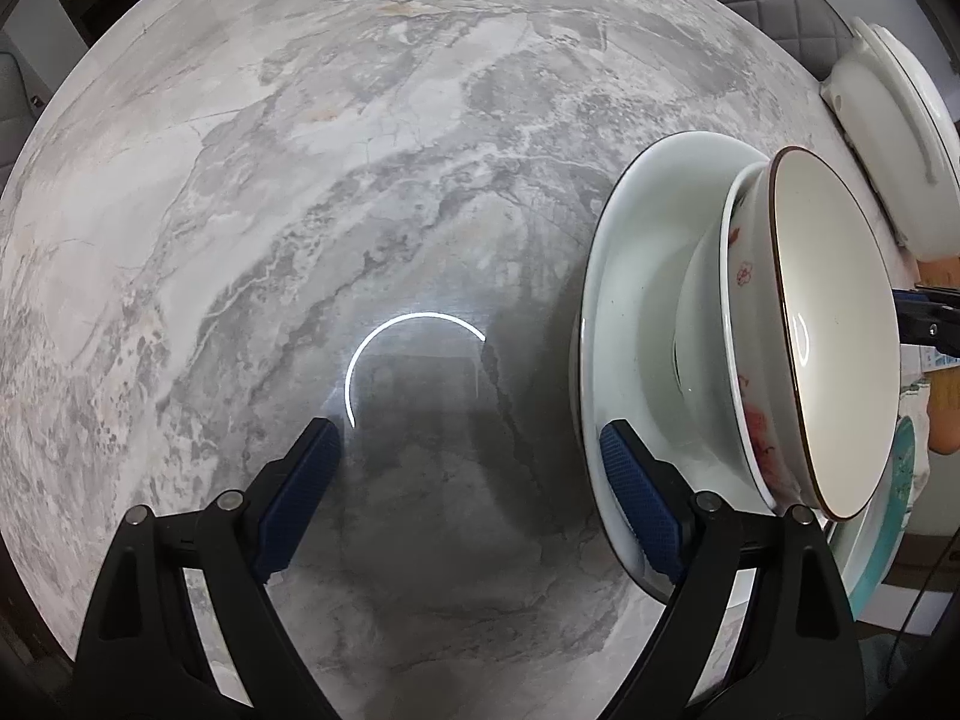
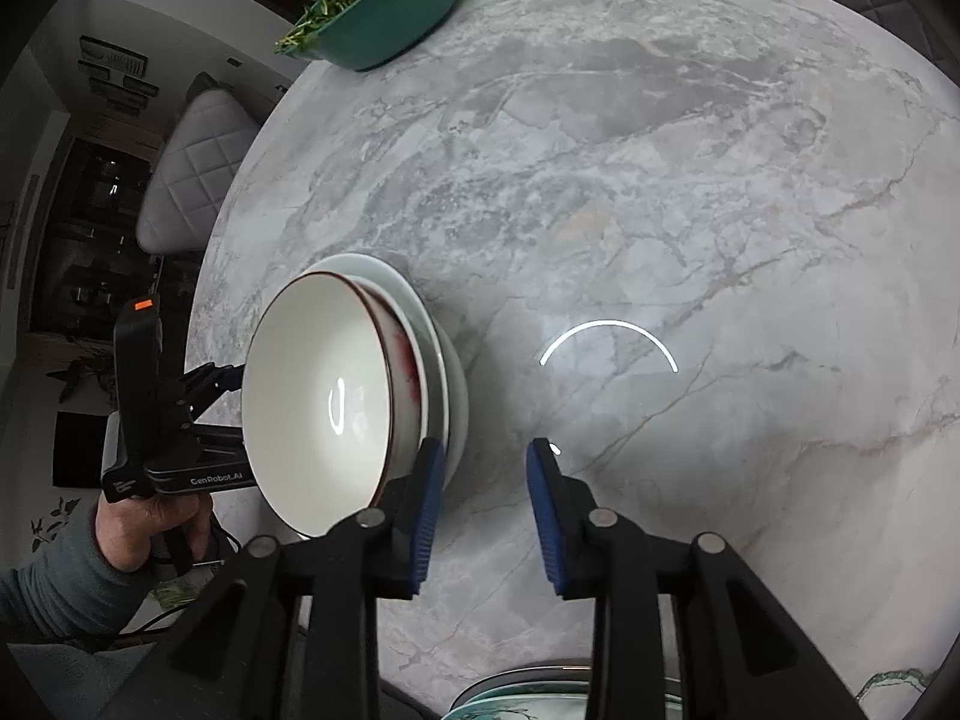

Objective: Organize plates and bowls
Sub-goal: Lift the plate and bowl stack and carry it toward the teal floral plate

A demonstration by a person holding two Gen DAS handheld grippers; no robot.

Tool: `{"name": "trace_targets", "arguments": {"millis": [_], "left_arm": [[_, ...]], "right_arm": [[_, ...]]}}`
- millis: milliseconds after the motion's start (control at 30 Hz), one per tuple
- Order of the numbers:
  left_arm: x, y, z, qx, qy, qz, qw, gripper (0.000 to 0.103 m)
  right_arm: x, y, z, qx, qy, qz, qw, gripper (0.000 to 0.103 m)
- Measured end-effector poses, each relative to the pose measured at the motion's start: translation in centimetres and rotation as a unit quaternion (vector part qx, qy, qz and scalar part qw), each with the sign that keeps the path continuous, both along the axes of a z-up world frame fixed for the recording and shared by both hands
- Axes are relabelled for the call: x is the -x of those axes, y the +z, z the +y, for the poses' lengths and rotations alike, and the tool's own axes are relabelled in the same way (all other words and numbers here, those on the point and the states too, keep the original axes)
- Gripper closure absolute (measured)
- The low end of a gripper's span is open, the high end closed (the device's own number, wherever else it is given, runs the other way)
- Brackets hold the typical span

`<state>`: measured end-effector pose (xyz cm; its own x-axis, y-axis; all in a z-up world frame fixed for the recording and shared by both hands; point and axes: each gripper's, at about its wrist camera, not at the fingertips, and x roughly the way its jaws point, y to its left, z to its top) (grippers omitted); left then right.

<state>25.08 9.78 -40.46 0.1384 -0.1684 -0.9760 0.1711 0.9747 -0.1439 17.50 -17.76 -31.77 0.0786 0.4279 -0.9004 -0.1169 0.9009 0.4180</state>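
A stack of dishes stands on the marble table: a white bowl with a brown rim (image 1: pixel 840 336) sits in a red-flowered bowl (image 1: pixel 744 312), nested in a wide white plate (image 1: pixel 636 276). The stack also shows in the right wrist view, with the brown-rimmed bowl (image 2: pixel 324 402) on top. My left gripper (image 1: pixel 468 450) is open and empty; its right finger (image 1: pixel 636 498) is beside the white plate's rim. My right gripper (image 2: pixel 486 462) is open and empty; its left finger (image 2: pixel 426 510) is next to the stack. The left gripper (image 2: pixel 198 396) shows behind the stack.
A green bowl of leafy vegetables (image 2: pixel 384 6) stands at the table's far edge. A white lidded dish (image 1: pixel 888 138) sits at the right. A teal-patterned plate (image 2: pixel 528 696) lies at the near edge. Quilted grey chairs (image 2: pixel 192 168) stand around the table.
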Motion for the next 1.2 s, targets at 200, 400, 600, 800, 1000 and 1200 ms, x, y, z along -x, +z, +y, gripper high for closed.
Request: {"name": "trace_targets", "arguments": {"millis": [200,400,600,800,1000,1200], "left_arm": [[0.0,0.1,-0.1,-0.009,-0.017,-0.001,0.9998,0.015],[-0.8,-0.2,-0.8,-0.013,-0.026,-0.008,0.9995,0.015],[-1.3,-0.3,-1.2,-0.009,-0.036,-0.018,0.9992,0.017],[-1.6,-0.2,-1.3,-0.004,-0.052,-0.026,0.9983,0.02],[-2.3,-0.2,-1.6,-0.005,-0.048,-0.019,0.9987,0.027],[-3.0,0.5,-3.0,0.052,-0.074,-0.015,0.9957,0.09]], "right_arm": [[-0.5,-1.1,0.3,-0.016,-0.001,0.006,1.0,0.067],[-1.2,-2.3,1.3,-0.015,0.014,0.013,1.0,0.067],[-1.5,-3.8,3.5,0.017,0.037,0.01,0.999,0.068],[-1.3,-4.6,3.2,-0.005,0.007,0.001,1.0,0.07],[-1.3,-4.4,2.9,-0.002,-0.007,-0.008,1.0,0.07],[-1.0,-4.0,3.8,-0.002,0.003,-0.022,1.0,0.085]]}}
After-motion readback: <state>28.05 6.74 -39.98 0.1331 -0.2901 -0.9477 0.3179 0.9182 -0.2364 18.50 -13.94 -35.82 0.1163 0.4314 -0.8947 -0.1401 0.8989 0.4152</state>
